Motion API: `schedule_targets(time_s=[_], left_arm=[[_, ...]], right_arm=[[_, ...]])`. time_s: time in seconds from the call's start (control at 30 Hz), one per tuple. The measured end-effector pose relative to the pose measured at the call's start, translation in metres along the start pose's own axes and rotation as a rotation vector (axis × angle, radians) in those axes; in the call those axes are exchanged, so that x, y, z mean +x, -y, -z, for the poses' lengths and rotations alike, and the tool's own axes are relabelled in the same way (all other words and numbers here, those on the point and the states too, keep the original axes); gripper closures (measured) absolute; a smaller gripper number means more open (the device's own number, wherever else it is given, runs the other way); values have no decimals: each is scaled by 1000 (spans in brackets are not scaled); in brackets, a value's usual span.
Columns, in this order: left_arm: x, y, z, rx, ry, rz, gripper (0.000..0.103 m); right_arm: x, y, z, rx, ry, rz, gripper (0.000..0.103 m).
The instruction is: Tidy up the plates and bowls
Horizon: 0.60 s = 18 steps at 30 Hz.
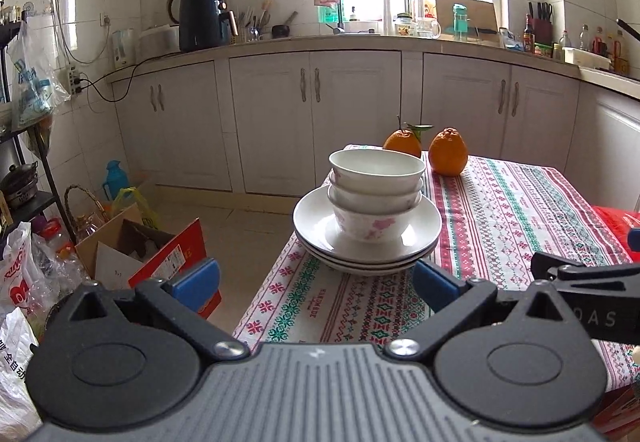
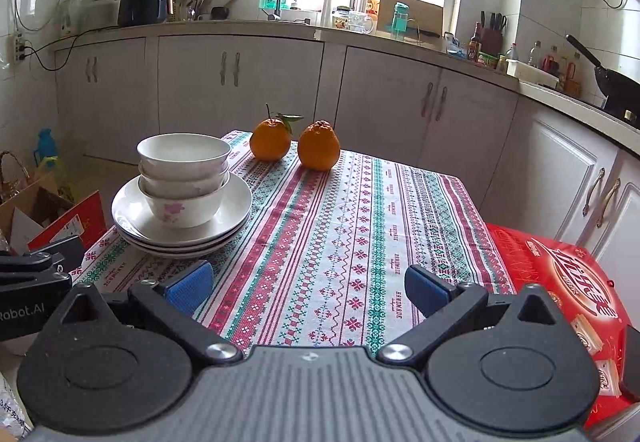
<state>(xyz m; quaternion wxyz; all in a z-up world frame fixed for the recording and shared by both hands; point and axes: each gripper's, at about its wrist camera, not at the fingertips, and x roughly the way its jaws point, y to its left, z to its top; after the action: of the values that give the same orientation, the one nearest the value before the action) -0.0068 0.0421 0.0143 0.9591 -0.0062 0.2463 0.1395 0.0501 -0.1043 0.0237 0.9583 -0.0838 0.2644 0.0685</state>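
Three white bowls (image 1: pixel 376 193) with pink flowers are nested on a stack of three white plates (image 1: pixel 316 230) near the table's left edge. The same bowls (image 2: pixel 184 177) and plates (image 2: pixel 132 213) show at the left in the right wrist view. My left gripper (image 1: pixel 316 284) is open and empty, just short of the plates' near rim. My right gripper (image 2: pixel 306 288) is open and empty over the tablecloth, to the right of the stack. Part of the right gripper shows at the right edge of the left wrist view (image 1: pixel 584 274).
Two oranges (image 2: pixel 296 143) stand at the table's far end. The patterned tablecloth (image 2: pixel 360 226) covers the table. A red box (image 2: pixel 568 282) lies at the right. An open cardboard box (image 1: pixel 136 250) and bags sit on the floor at left. Kitchen cabinets (image 1: pixel 312 113) stand behind.
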Motion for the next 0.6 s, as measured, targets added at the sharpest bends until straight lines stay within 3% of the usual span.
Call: schedule_targets(time_s=[0.6], left_arm=[[2, 3, 1, -5, -22, 20, 1]], right_arm=[[4, 3, 2, 16, -13, 4, 0]])
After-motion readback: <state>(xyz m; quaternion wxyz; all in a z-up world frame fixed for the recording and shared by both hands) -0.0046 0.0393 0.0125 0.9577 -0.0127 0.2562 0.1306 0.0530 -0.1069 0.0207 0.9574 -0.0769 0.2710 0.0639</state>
